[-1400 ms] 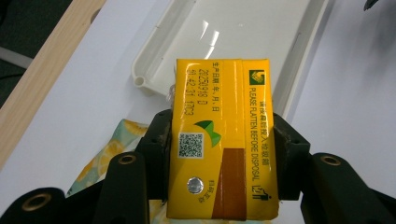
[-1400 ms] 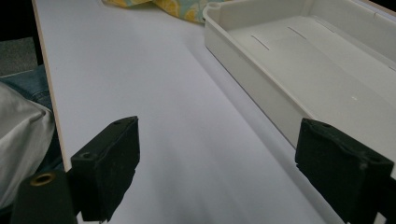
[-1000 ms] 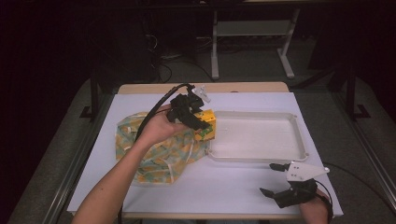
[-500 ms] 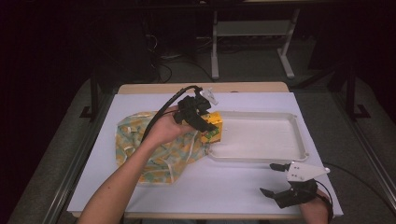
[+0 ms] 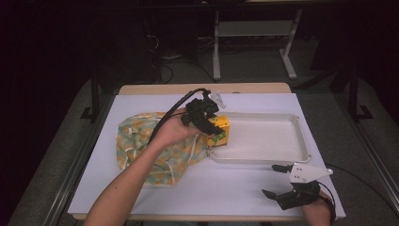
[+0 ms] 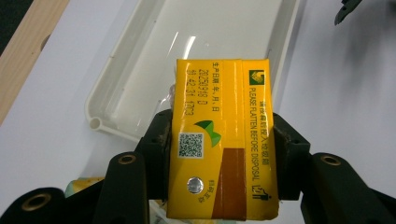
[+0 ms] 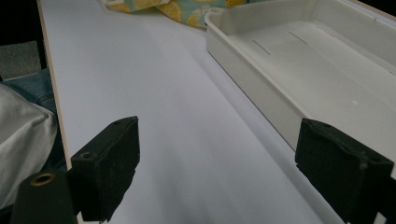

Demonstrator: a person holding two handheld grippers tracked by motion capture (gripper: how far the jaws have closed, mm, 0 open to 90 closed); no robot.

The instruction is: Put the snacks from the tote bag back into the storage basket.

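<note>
L gripper (image 5: 212, 133) holds yellow carton (image 5: 221, 130) over tray's (image 5: 263, 158) left end.
L jaws clamped on carton's two sides, seen close in L gripper view (image 6: 223, 154); carton (image 6: 222, 140) hangs above the left rim of the white tray (image 6: 112, 126), just beside the patterned cloth bag (image 5: 141, 141) on the table's left half. R gripper (image 5: 282, 181) sits near the table's front right corner, jaws wide apart w/ nothing between them (image 7: 219, 172), tray (image 7: 261, 93) close by.
</note>
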